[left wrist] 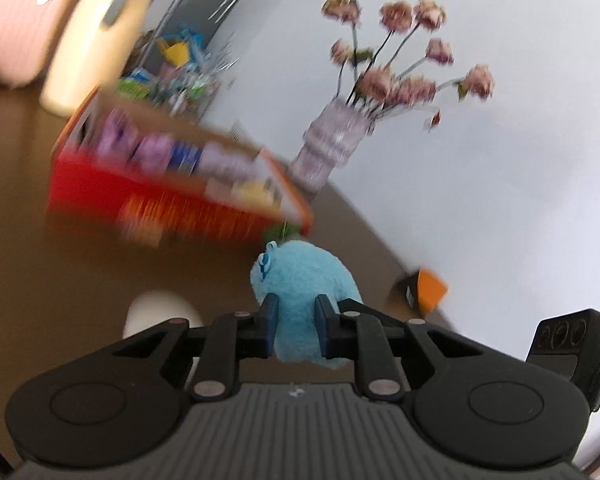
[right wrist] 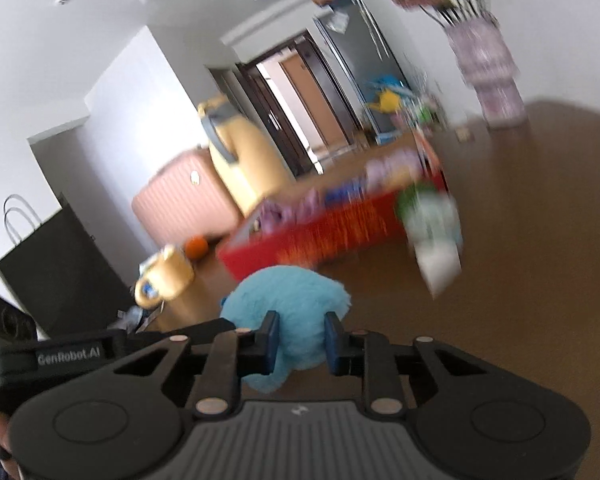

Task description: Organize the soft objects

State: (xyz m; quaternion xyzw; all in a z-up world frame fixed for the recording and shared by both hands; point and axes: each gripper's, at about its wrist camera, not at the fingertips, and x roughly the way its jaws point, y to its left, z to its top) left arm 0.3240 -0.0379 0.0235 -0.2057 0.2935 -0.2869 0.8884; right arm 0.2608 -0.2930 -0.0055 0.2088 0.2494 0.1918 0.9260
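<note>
Both the left tool (left wrist: 296,328) and right tool (right wrist: 302,342) grip the blue plush (left wrist: 304,280); move them together toward the red box (left wrist: 172,184); avoid stretching it.

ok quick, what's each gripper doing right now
left gripper: closed on the blue plush toy
right gripper: closed on the same blue plush toy

plush: (left wrist: 300,280) on the surface (left wrist: 80,280), before the box (left wrist: 172,184)
vase: (left wrist: 332,140) behind the box, right
suitcases: (left wrist: 96,32) behind, left
</note>
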